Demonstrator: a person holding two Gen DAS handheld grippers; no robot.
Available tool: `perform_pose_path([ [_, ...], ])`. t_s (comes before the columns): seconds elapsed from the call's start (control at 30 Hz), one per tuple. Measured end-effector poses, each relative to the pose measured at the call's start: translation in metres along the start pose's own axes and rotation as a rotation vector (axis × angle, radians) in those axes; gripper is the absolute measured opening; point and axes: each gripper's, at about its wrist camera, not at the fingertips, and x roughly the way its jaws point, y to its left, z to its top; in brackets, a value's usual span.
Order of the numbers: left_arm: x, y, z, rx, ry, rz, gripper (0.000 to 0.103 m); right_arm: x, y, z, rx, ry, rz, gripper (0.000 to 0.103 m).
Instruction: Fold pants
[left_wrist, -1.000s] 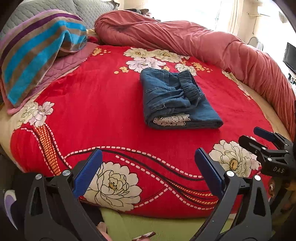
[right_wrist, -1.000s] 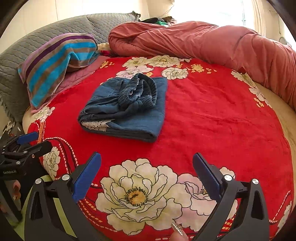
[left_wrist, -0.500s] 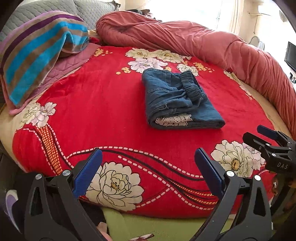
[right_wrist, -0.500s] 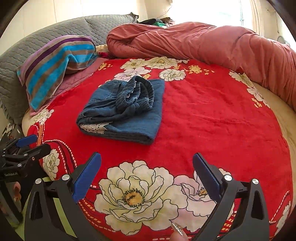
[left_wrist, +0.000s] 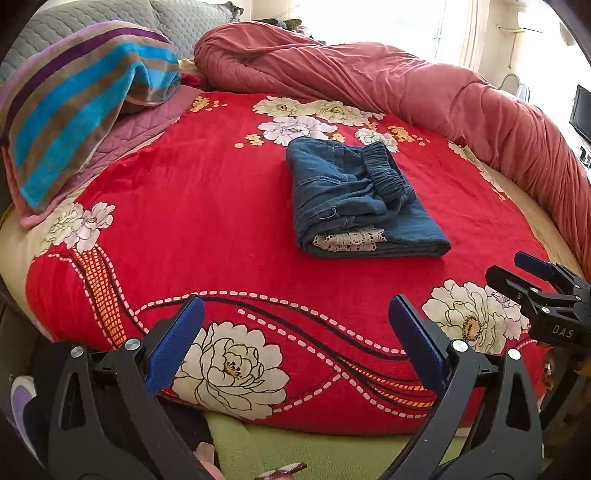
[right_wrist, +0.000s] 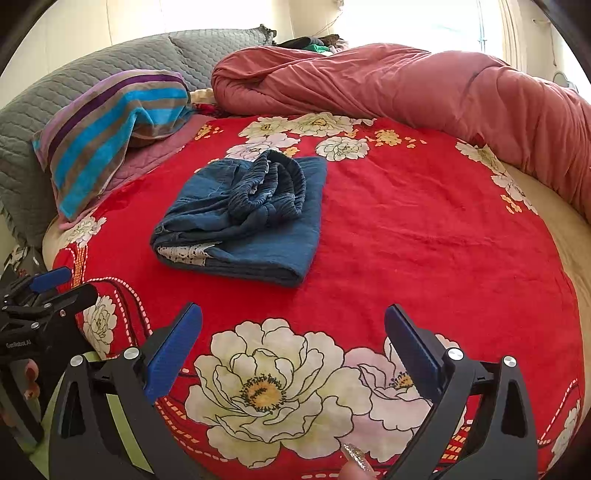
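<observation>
Pants (left_wrist: 360, 199) folded on red blanket (left_wrist: 207, 206), long axis away from cameras; lace edge nearest. Left gripper (left_wrist: 295, 343) wide, empty; right gripper (right_wrist: 293, 343) wide, empty. Fingernail (right_wrist: 352, 456) only in right view.

Open blanket (left_wrist: 207, 206) around pants (left_wrist: 354, 206) (quilt (left_wrist: 406, 85) behind)

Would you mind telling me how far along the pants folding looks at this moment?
Done: the blue pants lie folded in a compact stack on the red floral blanket, elastic waistband bunched on top and lace trim showing at the near edge. In hand: nothing; the left gripper and right gripper are both open, short of the pants. Left: at most tidying the rumpled waistband; otherwise it looks finished.
</observation>
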Motion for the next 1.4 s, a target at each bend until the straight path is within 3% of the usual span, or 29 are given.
perform_pose_path([
  [1.4, 0.0026, -0.0029, -0.0025, 0.002, 0.015, 0.001, 0.093, 0.0023, -0.0062, -0.0016, -0.001, 0.009, -0.010, 0.098],
])
